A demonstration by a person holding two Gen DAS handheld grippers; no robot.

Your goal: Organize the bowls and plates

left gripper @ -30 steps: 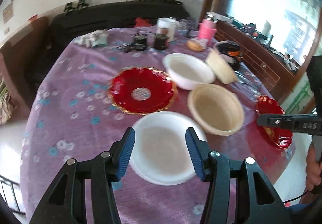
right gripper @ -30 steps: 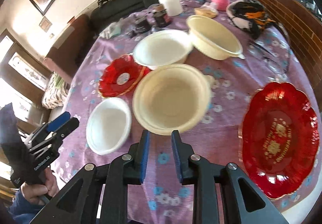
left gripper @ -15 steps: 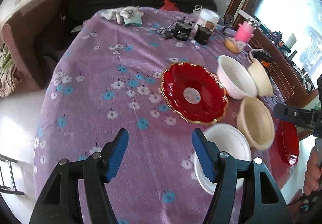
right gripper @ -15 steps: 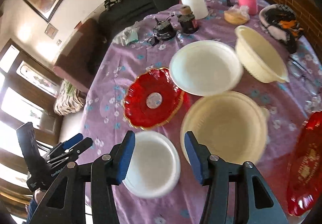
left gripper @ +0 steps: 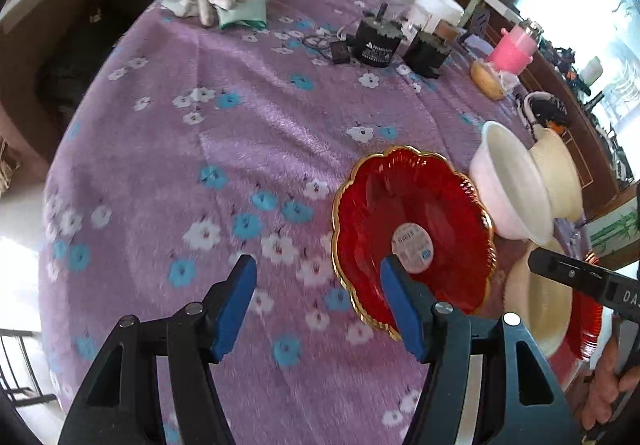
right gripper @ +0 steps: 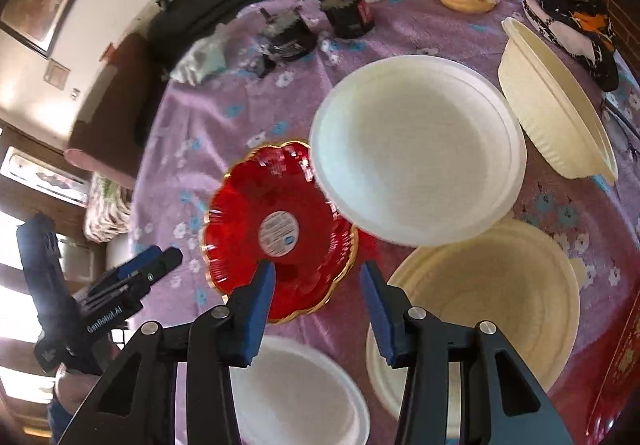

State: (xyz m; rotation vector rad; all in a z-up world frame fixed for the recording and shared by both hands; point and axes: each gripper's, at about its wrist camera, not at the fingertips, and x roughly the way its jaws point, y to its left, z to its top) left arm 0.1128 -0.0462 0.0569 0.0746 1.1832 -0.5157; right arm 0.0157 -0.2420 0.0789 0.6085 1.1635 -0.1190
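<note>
Both claws: left gripper (left gripper: 318, 299), right gripper (right gripper: 316, 295) agape (empty).

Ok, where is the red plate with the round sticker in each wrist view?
Left wrist: red plate, lower right of centre, its near rim behind the right fingertip.
Right wrist: same plate, lower left of centre, just above the fingertips.
Shared landmark: the big white bowl beside its rim.
</note>
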